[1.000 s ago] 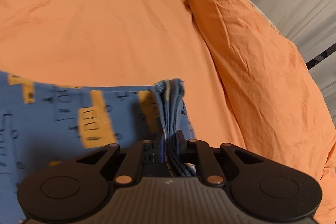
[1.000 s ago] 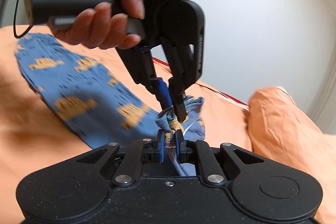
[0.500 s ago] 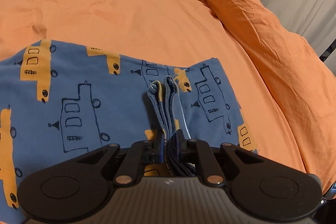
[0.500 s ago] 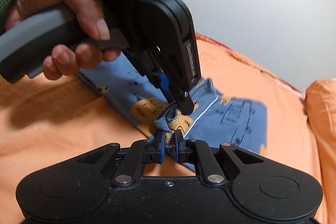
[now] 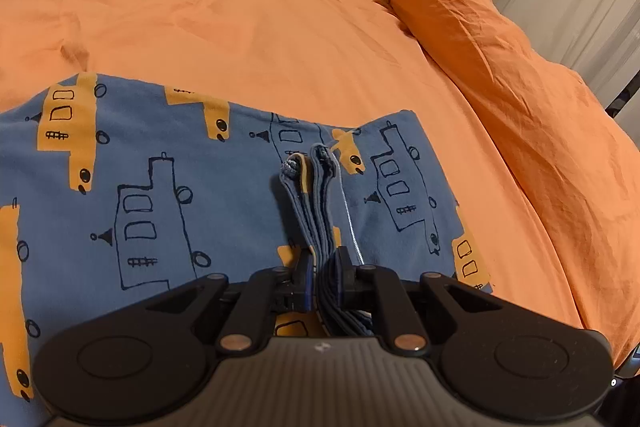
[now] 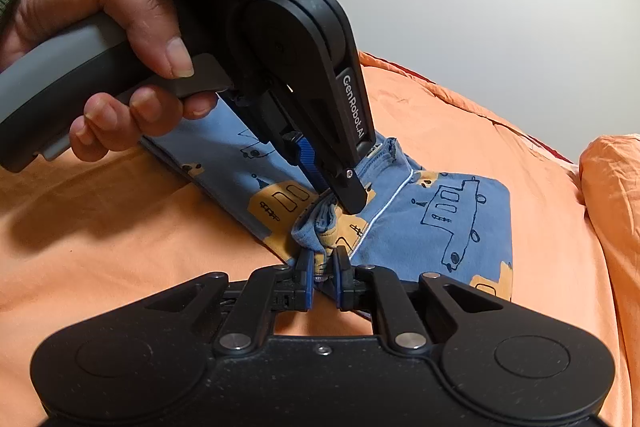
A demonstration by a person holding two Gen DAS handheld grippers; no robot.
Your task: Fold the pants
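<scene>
**Both claws on one bunch of cloth, so the drop could get messy**

Our biggest worry was the release. The left claw (image 5: pixel 323 269) was clamped on a thick stack of gathered edges, and the right claw (image 6: pixel 322 269) was pinched shut on the same bunch just beside it. If one let go first, we figured the other would drag the top layer sideways and the fold would land crooked. The bunch was also puckered between the two grips, so it could spring open or leave a lump instead of a flat crease. A white cord (image 6: pixel 380 213) ran along the cloth near the grip and looked like it could snag a finger on the way out.

The pants (image 5: pixel 152 187), blue with yellow bus prints, lay spread on the orange bed (image 5: pixel 260 39), with the lifted part held low over the flat part.

Pose-wise, in the right view the left claw came in steeply from above, tips angled down into the bunch, with our left hand (image 6: pixel 108 43) wrapped around its grey handle. The right claw sat low, nearly level with the bed, pointing across the pants.
</scene>
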